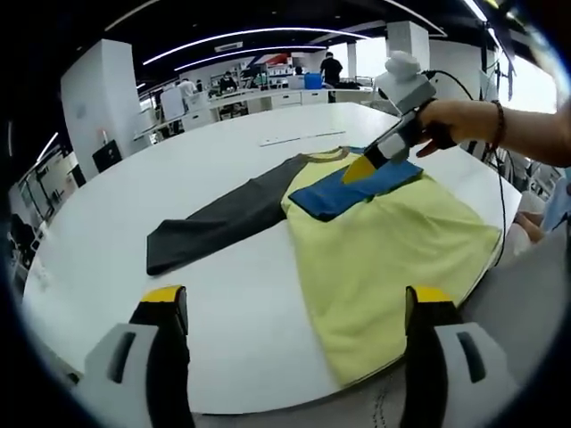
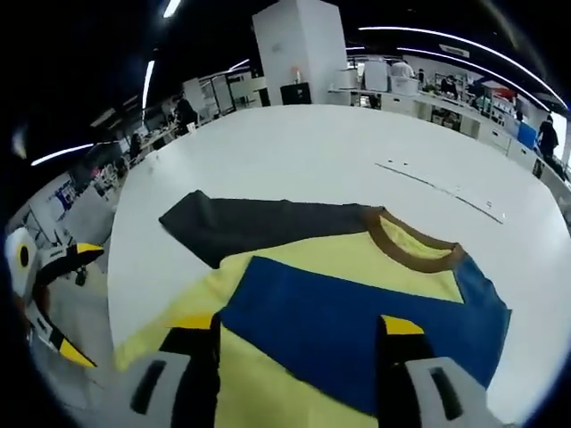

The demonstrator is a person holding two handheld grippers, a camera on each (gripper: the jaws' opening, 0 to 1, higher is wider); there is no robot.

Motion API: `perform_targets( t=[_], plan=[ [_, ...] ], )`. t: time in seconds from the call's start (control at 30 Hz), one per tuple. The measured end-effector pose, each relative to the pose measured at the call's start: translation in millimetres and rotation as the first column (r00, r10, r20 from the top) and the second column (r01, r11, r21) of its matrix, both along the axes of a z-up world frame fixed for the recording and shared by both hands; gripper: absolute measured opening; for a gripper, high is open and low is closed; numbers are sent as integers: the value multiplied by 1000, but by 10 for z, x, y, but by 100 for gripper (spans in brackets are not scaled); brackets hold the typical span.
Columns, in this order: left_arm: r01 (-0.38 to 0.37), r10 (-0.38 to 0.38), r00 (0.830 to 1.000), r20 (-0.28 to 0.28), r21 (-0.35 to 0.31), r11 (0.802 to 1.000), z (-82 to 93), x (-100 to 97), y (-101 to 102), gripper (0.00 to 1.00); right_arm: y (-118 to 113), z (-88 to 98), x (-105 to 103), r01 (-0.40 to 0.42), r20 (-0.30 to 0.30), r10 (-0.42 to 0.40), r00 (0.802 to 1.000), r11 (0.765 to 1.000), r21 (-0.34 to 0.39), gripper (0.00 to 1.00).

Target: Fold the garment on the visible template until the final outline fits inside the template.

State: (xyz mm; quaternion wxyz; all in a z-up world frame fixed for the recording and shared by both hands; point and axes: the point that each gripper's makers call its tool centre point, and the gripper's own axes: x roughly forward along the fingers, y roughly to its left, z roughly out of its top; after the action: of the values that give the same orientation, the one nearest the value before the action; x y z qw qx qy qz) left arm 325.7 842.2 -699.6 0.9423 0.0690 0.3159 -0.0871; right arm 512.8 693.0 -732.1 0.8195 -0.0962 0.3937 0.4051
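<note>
Jaws of our left gripper (image 1: 294,312) stand apart above the white table (image 1: 223,160), while our right gripper (image 2: 299,330), jaws also apart, hovers over the blue sleeve (image 2: 357,325) folded across the yellow shirt (image 1: 393,259), its grey sleeve (image 1: 223,218) outstretched.

A large open-plan lab or office: long ceiling light strips (image 1: 241,36), a broad white pillar (image 2: 302,49), rows of desks (image 1: 268,96) with equipment, people (image 1: 331,68) standing about, and a wide white surface (image 2: 294,160) in front.
</note>
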Motion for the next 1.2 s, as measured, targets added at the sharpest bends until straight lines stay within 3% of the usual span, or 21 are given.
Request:
perform_targets(
  t=[0.1,0.4,0.6,0.97,1.2],
  plan=[
    [1,-1,1000,6,-5,1000,8,26,-15,99,-247,5,84,67,3,-67,998,998,-5,72],
    [13,-13,1000,4,-10,1000,0,43,-72,99,-873,11,179,170,-22,-171,985,985,-26,70],
    [21,-21,1000,4,-14,1000,-3,55,-107,99,-1212,-8,237,217,-14,-217,976,975,-45,63],
    [20,-20,1000,-2,-6,1000,7,41,-91,99,-1618,-167,205,277,-12,-279,960,958,-75,43],
    [17,-17,1000,-4,-1,1000,13,30,-67,99,-1749,-274,96,298,-38,-302,953,951,-82,30]
  ],
)
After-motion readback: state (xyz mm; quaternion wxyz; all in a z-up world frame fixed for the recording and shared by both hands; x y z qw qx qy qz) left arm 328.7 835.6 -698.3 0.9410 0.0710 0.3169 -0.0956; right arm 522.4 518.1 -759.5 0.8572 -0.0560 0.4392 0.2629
